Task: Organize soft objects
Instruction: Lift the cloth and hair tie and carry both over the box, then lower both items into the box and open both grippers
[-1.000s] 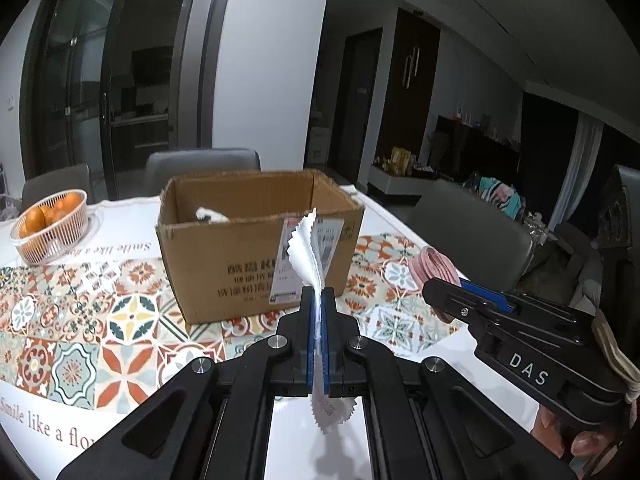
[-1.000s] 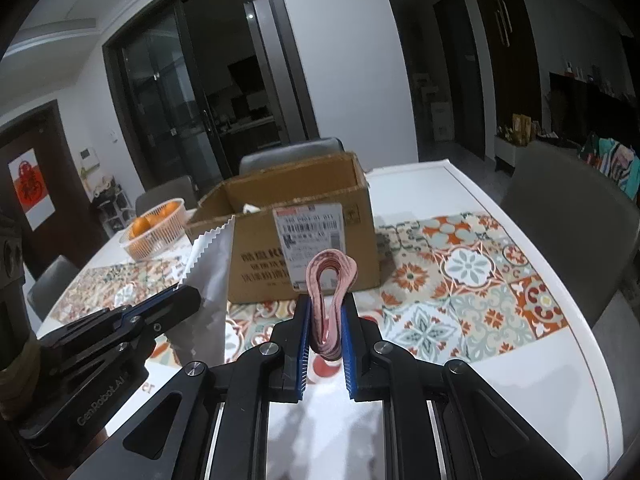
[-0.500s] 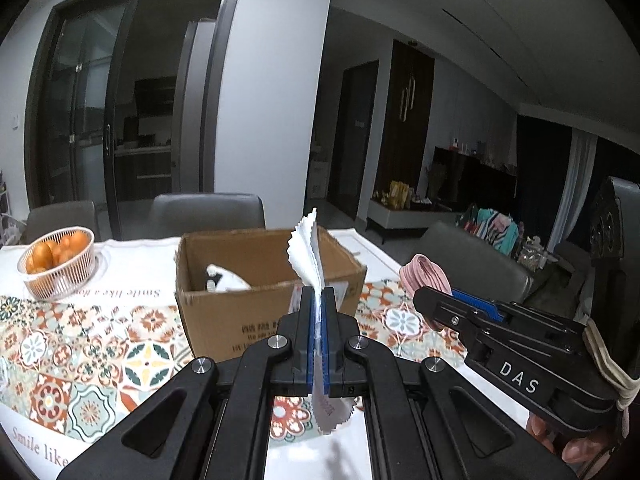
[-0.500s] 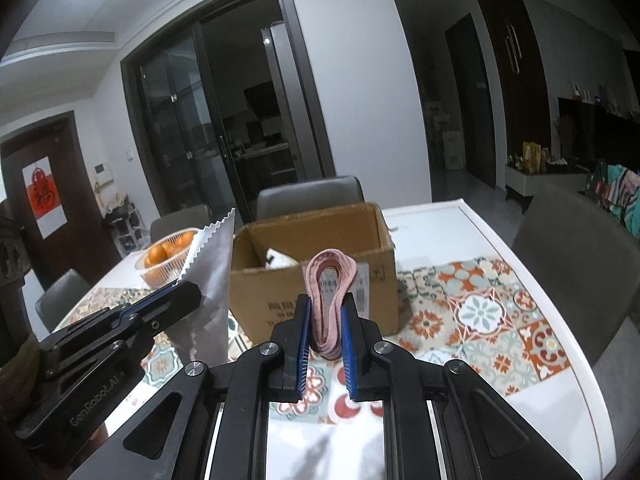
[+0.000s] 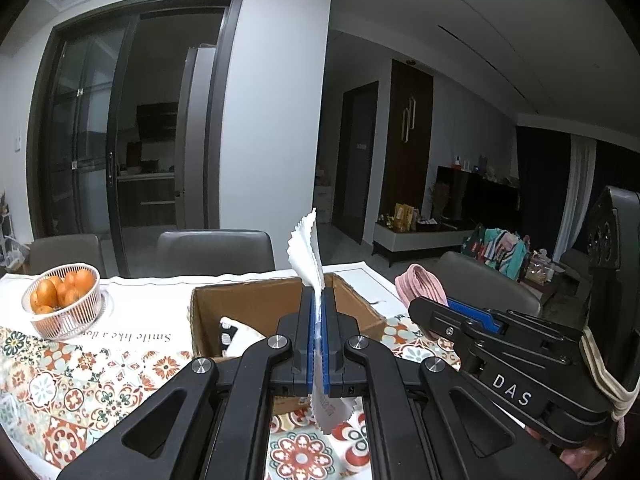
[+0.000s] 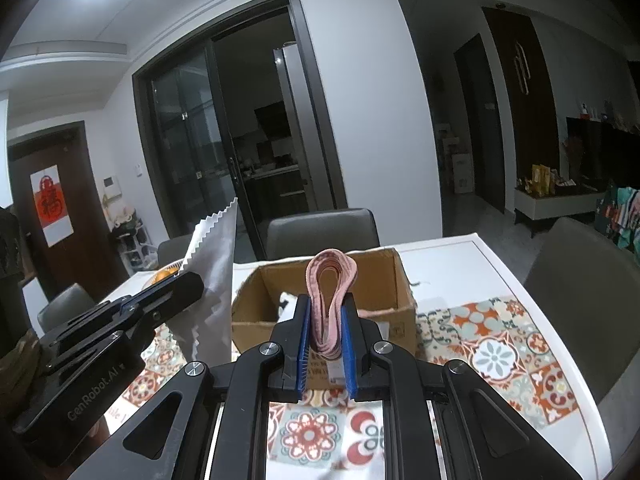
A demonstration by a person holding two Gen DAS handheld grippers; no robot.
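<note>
My left gripper [image 5: 318,300] is shut on a white cloth with zigzag edges [image 5: 307,250], held upright above the near wall of an open cardboard box [image 5: 256,304]. My right gripper [image 6: 325,312] is shut on a folded pink band [image 6: 331,272], also held above the near side of the box [image 6: 396,280]. A white soft item [image 5: 240,336] lies inside the box. Each gripper shows in the other's view: the right one [image 5: 432,304] with the pink band, the left one [image 6: 192,284] with the white cloth [image 6: 214,280].
A white wire basket of oranges [image 5: 62,300] stands at the far left of the table. A patterned tile runner [image 6: 492,352] covers the white table [image 6: 552,320]. Grey chairs [image 5: 214,248] stand behind the table and one at its right side [image 6: 580,280].
Both grippers have risen with their loads and come closer to the box. The box now sits lower in both views and its inside shows.
</note>
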